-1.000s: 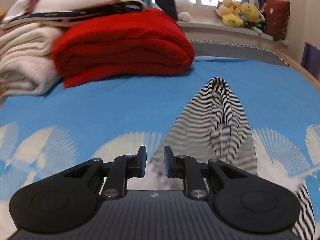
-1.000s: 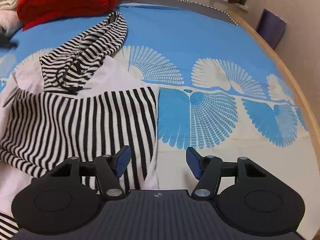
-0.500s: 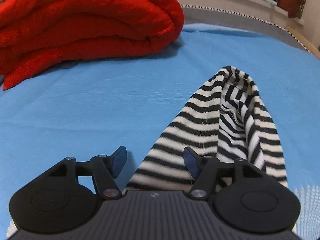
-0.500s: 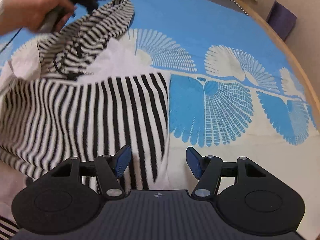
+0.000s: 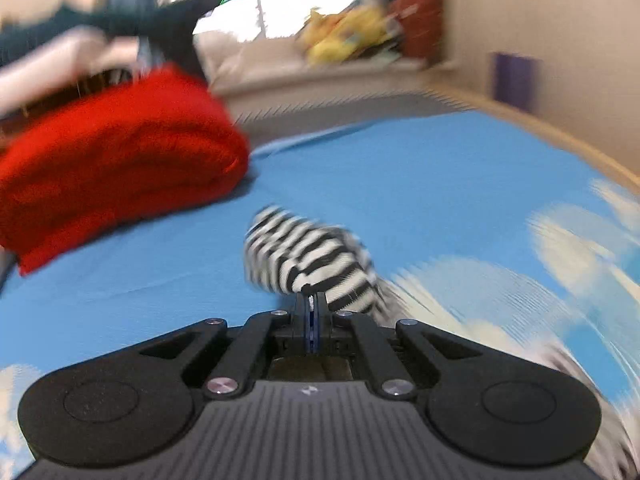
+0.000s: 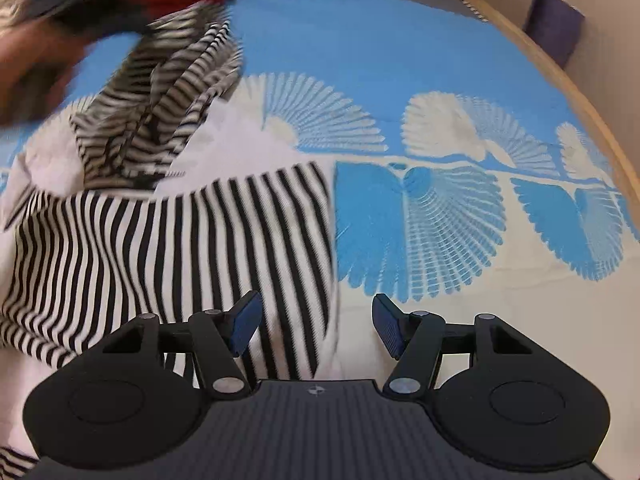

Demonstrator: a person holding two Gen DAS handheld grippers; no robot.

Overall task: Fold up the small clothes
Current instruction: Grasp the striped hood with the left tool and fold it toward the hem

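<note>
Striped garment (image 6: 168, 240) soft knit cloth; red blanket (image 5: 116, 156) fuzzy.

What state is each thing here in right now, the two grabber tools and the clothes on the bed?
Left gripper: jaws shut on a bunched end of the striped garment, lifted off the bed.
Right gripper: jaws open, holding nothing, poised over the garment's edge.
Striped garment: partly spread flat, far end raised and crumpled.
Red blanket: folded, lying on the bed.
Blue bedsheet: spread flat.
</note>
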